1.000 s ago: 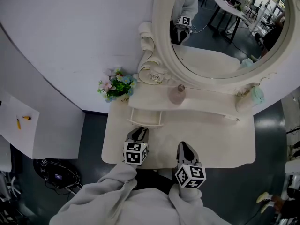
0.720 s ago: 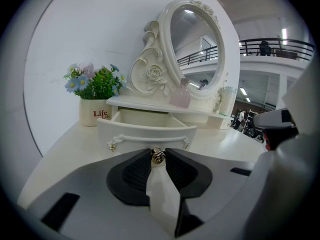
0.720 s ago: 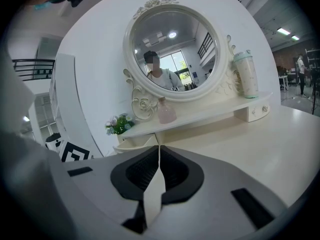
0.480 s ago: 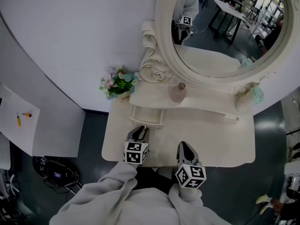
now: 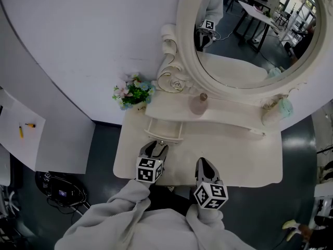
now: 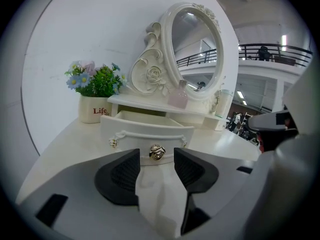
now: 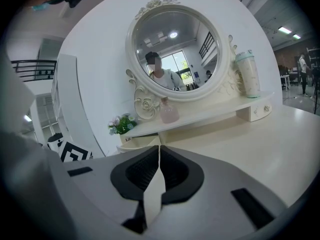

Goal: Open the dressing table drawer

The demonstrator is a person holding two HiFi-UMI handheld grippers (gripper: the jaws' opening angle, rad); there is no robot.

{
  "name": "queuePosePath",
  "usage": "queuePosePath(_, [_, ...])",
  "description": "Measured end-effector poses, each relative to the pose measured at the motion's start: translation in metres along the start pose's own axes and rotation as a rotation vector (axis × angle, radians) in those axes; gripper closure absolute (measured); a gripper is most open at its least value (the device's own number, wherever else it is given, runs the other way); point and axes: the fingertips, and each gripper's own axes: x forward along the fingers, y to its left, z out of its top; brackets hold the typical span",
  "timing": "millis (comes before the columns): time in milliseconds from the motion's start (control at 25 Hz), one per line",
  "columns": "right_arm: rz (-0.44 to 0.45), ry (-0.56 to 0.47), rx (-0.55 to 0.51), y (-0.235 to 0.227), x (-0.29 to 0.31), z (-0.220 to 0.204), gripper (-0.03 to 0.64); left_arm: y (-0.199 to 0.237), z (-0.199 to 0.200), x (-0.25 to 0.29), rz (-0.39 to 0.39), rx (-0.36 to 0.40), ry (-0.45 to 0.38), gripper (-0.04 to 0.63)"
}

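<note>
Left gripper view: "Life" pot (image 6: 91, 109) beside drawer (image 6: 147, 134), left gripper (image 6: 156, 160) open before knob (image 6: 157, 152); right gripper (image 7: 159, 151) closed

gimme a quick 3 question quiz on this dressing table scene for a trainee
1. Fill in: the left gripper has its jaws apart, aimed at the drawer's gold ____.
2. True or false: the drawer is fully closed.
3. The right gripper is:
A) shut on nothing
B) shut on the knob
C) open

Key
1. knob
2. False: it is pulled partly out.
3. A
</note>
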Motion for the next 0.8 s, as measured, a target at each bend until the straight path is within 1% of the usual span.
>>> queuePosePath(120, [0.004, 0.0, 0.002, 0.001, 0.002, 0.0, 0.581, 0.0, 0.001, -0.01, -0.032, -0.002, 0.01, 0.356])
queuePosePath(240, [0.016, 0.001, 0.004, 0.005, 0.004, 0.001, 0.581, 0.002, 0.006, -0.026, -0.056, 0.002, 0.006, 0.354])
queuePosePath(400, [0.039, 0.006, 0.0, 0.01, 0.008, 0.001, 0.581, 0.001, 0.019, -0.045, -0.094, -0.01, -0.022, 0.354])
queuePosePath(480, [0.046, 0.008, -0.002, 0.012, 0.009, 0.001, 0.581, 0.003, 0.027, -0.055, -0.095, -0.024, -0.052, 0.354])
queuePosePath(600, [0.058, 0.006, -0.005, 0.015, 0.011, 0.002, 0.581, 0.009, 0.044, -0.07, -0.083, -0.039, -0.118, 0.354])
queuePosePath(720, [0.064, 0.0, -0.015, 0.017, 0.01, 0.003, 0.581, 0.009, 0.059, -0.085, -0.101, -0.04, -0.175, 0.358])
queuePosePath(800, [0.068, -0.007, -0.029, 0.019, 0.009, 0.004, 0.581, 0.008, 0.068, -0.094, -0.12, -0.041, -0.218, 0.383])
